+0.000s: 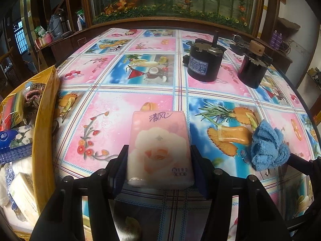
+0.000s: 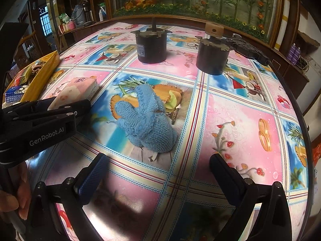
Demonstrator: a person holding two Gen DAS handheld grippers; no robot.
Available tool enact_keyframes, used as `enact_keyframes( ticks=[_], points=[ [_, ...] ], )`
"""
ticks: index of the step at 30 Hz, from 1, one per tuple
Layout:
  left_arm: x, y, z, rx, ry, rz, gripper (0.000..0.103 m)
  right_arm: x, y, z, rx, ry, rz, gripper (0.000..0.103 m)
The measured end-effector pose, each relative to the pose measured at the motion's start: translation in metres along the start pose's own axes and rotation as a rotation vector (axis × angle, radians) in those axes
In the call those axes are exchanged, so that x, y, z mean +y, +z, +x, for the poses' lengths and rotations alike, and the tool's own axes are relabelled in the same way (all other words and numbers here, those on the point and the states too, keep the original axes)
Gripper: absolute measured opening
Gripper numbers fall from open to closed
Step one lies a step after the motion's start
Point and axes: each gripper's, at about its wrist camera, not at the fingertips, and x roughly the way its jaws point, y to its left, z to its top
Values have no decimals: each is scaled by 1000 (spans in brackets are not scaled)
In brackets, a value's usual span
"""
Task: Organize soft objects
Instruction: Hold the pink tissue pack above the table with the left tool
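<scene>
A pink tissue pack [image 1: 160,146] printed with a rose lies on the flowered tablecloth, and my left gripper [image 1: 159,156] is shut on it, one pad against each long side. The right wrist view shows the same pack [image 2: 76,90] at the left, in front of the left gripper's black body. A blue knitted piece [image 2: 146,120] lies crumpled on the pineapple picture, just beyond my right gripper [image 2: 157,157]. That gripper stands open wide with nothing between its fingers. The left wrist view has the blue knit [image 1: 268,146] at the right.
A yellow box [image 1: 44,120] at the table's left edge holds several tissue packs and a knitted piece. Two black cylindrical motors [image 2: 151,46] [image 2: 212,56] stand at the far side. A hand [image 2: 14,196] holds the left gripper's grip.
</scene>
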Motion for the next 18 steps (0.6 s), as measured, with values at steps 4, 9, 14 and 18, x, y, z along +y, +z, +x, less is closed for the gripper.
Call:
enact_keyframes(
  ticks=[4,9,14,18],
  points=[
    [0,0,0,0,1,-1,57,0,0,0,0,0,0,102],
    [0,0,0,-1,3,1,57,0,0,0,0,0,0,102],
    [0,0,0,0,3,2,57,0,0,0,0,0,0,102],
    [0,0,0,-1,4,1,57,0,0,0,0,0,0,102]
  ],
)
